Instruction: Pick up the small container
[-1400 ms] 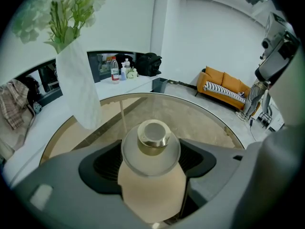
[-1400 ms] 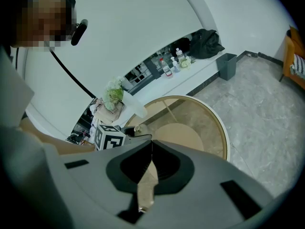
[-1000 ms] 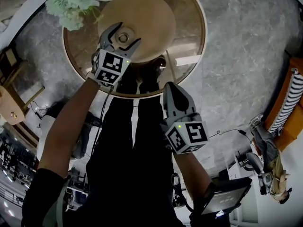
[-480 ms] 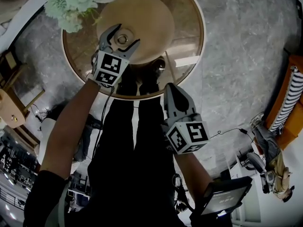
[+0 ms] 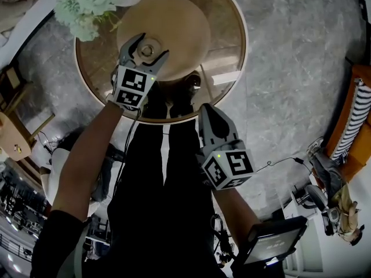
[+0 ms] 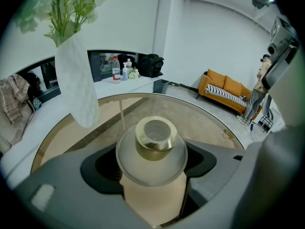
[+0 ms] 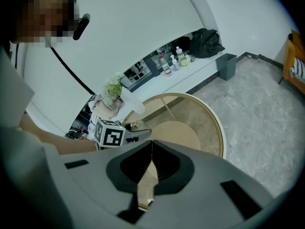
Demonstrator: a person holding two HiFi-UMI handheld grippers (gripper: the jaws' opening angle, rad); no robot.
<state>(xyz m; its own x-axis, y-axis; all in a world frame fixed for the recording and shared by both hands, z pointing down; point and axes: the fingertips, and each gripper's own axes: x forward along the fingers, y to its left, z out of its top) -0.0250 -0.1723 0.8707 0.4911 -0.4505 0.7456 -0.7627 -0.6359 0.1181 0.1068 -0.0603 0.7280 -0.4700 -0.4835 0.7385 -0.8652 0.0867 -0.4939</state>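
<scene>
Glass with a gold cap, the small container [image 6: 153,144] stands on the round glass counter [image 5: 231,45], above the counter's tan middle disc [image 5: 179,16]. The left tongs [image 5: 152,45] straddle it, jaws spread apart. The right tongs [image 5: 207,110] hang just off the counter's near rim, jaws pressed together and empty.

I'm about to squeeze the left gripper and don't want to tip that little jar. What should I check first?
1. Small clear glass container with gold neck sits between the left gripper's jaws: ok.
2. Jaws apart, wide enough for it: ok.
3. Container upright on the round glass table: ok.
4. White vase of flowers apart from the jaws: ok.
5. Right gripper shut, empty, away from the container: ok.
6. Contact with the glass already made: cannot tell.
</scene>
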